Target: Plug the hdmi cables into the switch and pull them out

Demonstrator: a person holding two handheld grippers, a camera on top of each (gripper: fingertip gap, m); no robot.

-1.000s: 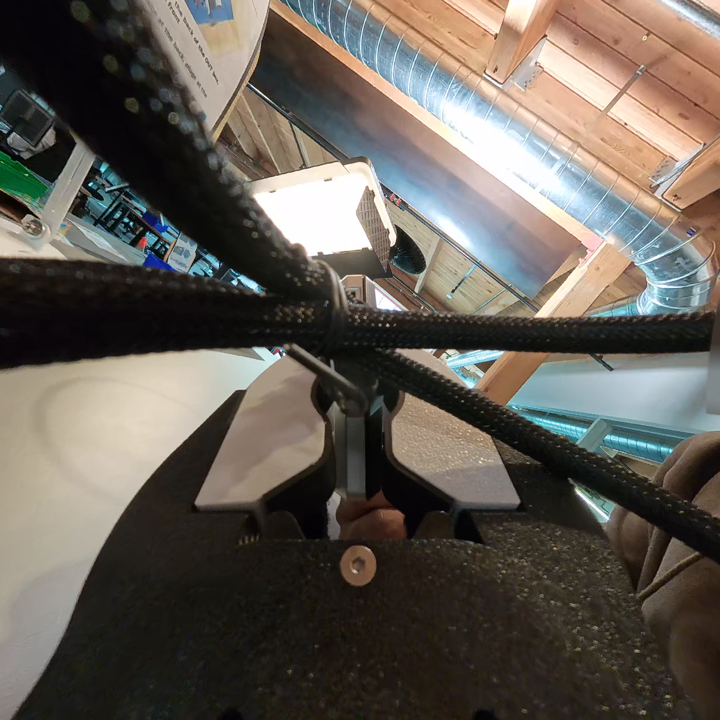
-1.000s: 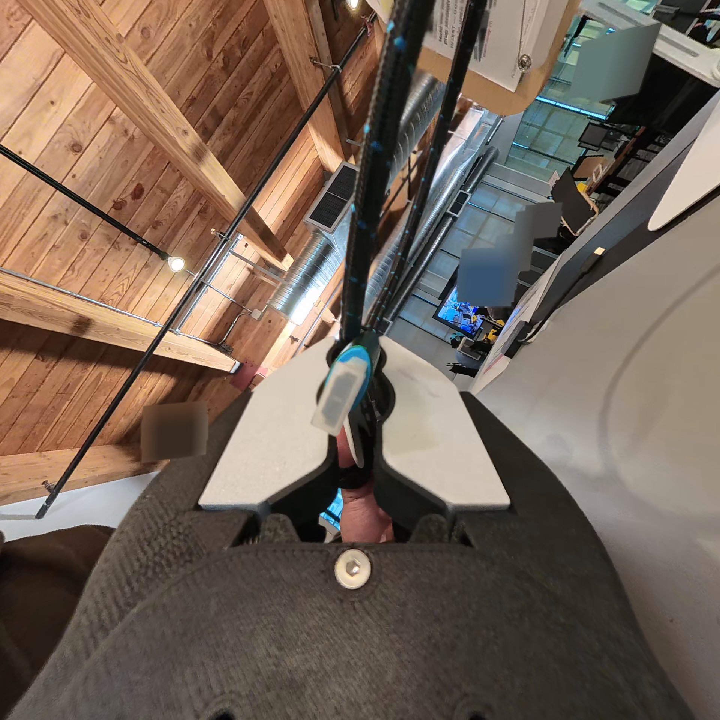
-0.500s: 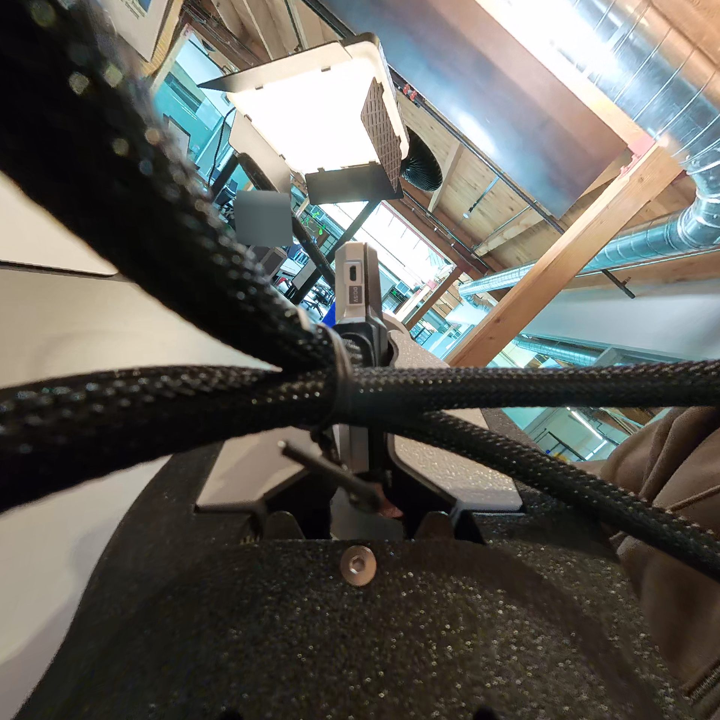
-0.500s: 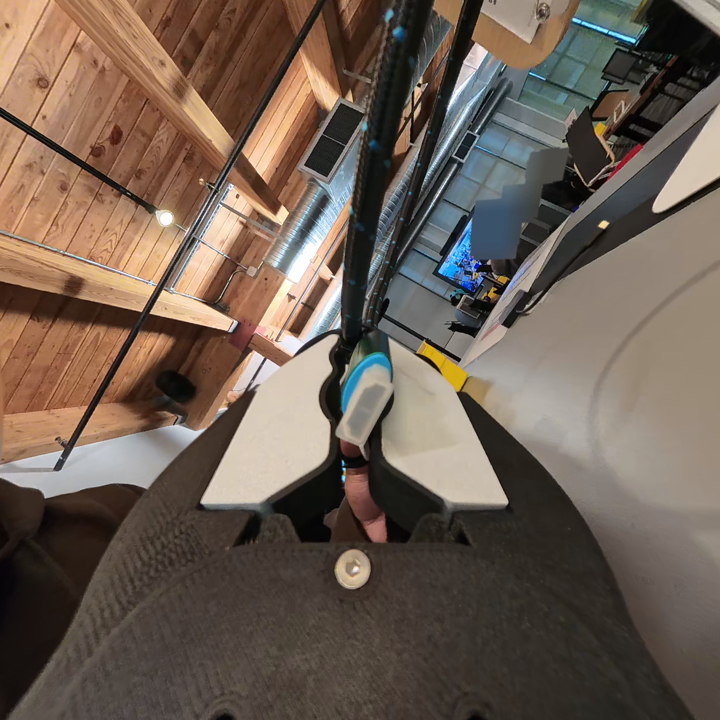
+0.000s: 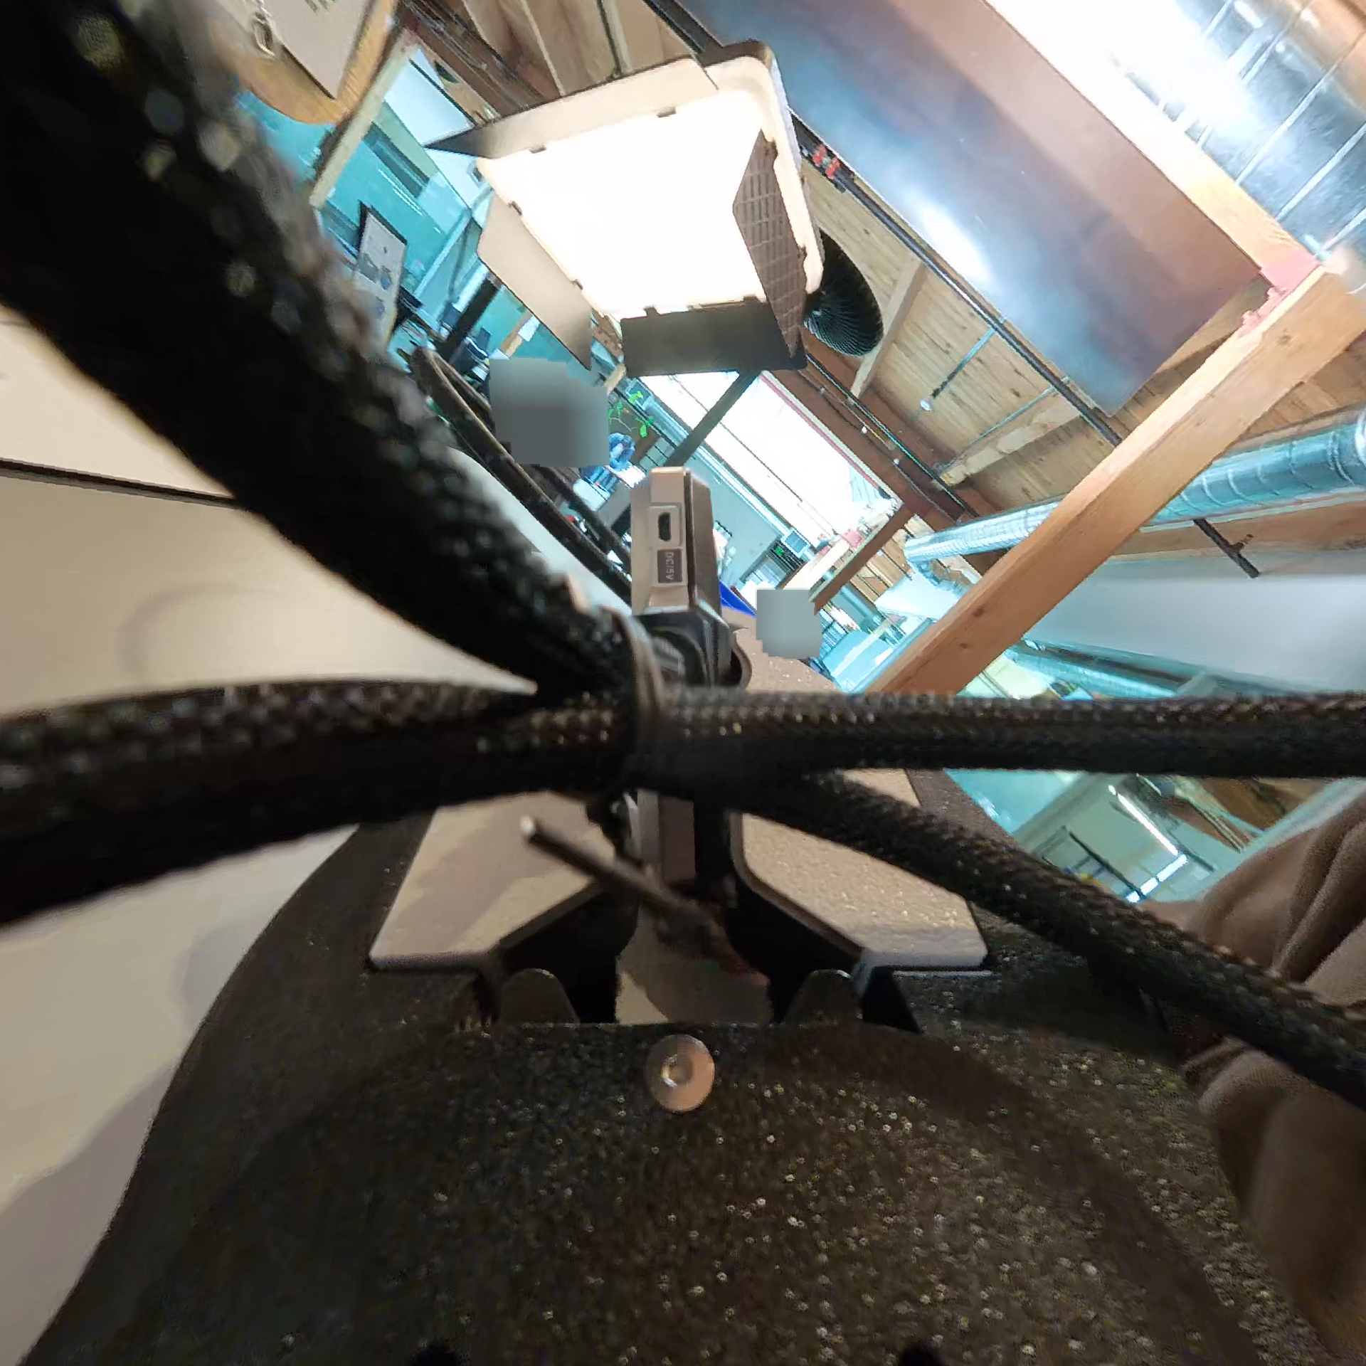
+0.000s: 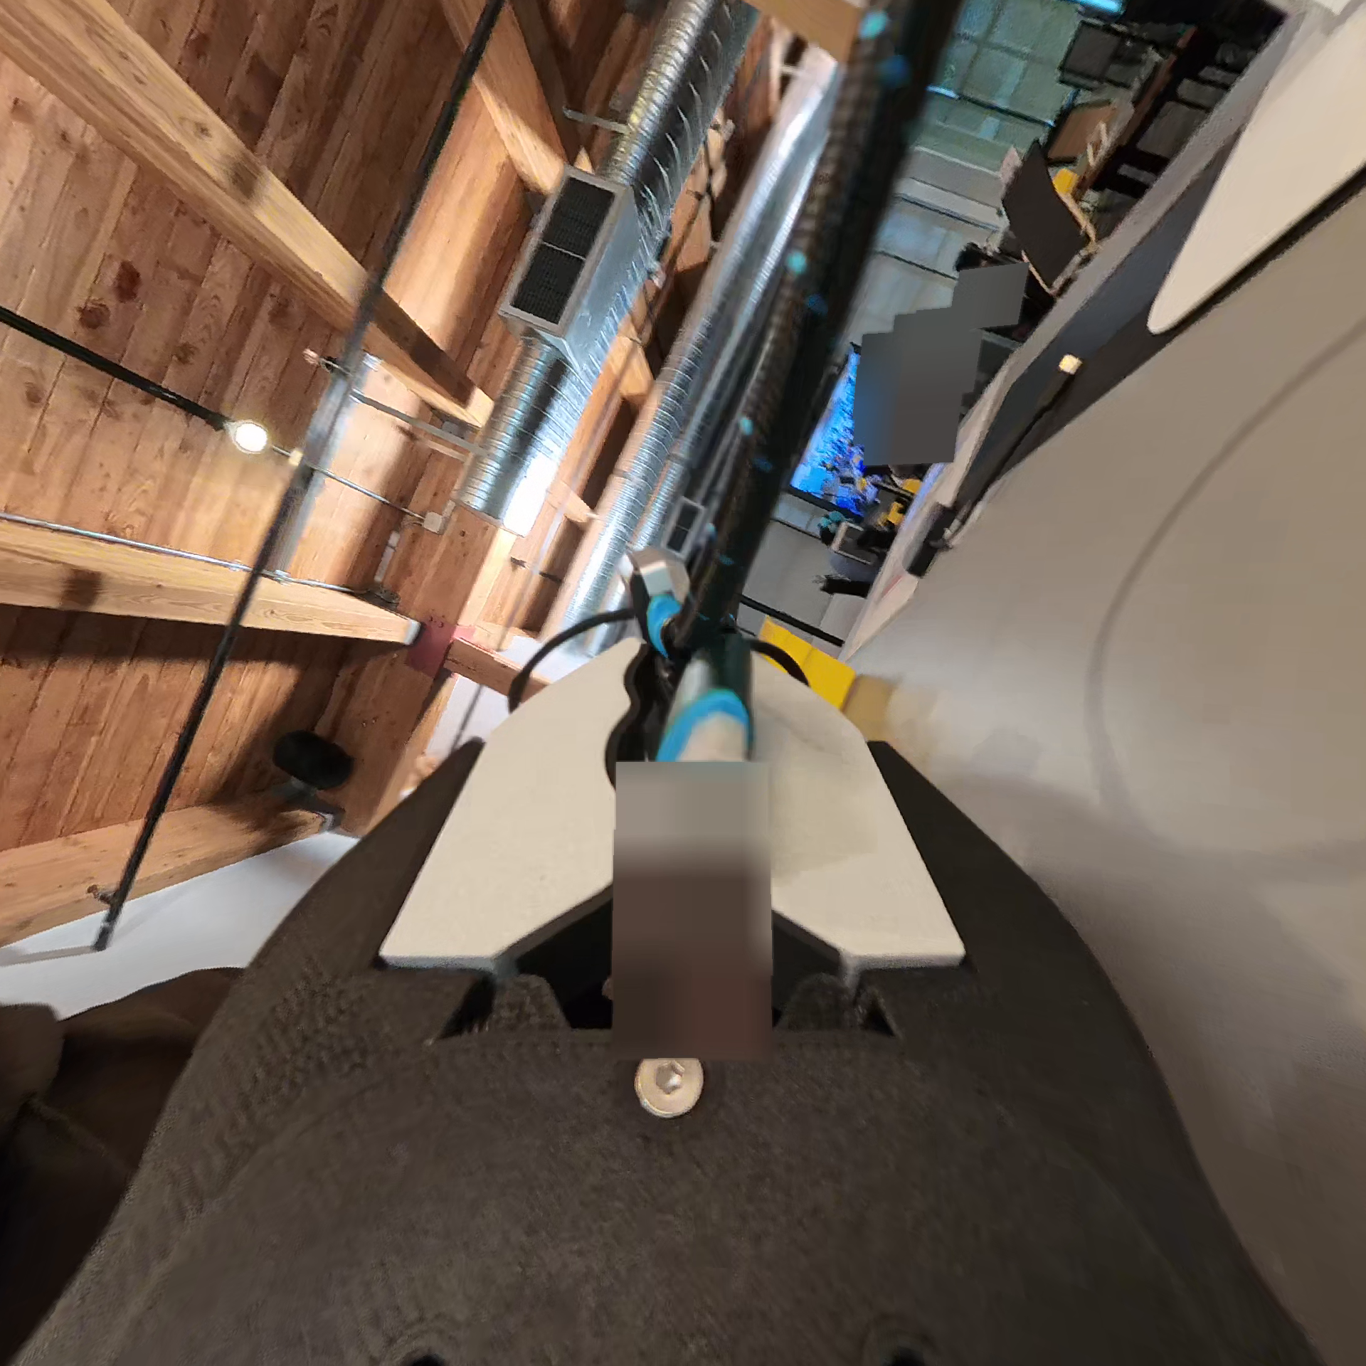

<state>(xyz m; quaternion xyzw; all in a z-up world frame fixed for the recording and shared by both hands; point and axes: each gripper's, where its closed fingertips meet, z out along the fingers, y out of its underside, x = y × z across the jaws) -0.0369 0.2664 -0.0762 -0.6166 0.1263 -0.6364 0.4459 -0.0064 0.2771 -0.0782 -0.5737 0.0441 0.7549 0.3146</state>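
Both grippers [image 5: 684, 739] [image 6: 691, 687] tilt ceilingward (cables [image 5: 961, 728] crossing).

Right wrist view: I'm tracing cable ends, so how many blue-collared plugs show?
2. One plug lies between the right gripper's fingers; the other plug stands just beyond the fingertips. A blurred patch may hide more.

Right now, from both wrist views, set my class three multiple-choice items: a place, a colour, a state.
1. Left view: the lit light panel is A above the black braided cables B below them C behind them.
2. Right view: the band on the plug is A red B blue C green.
3. The black braided cables are A tied together B cut C coiled.
Answers: A, it glows above the bundle; B, a blue ring shows; A, a tie cinches them.
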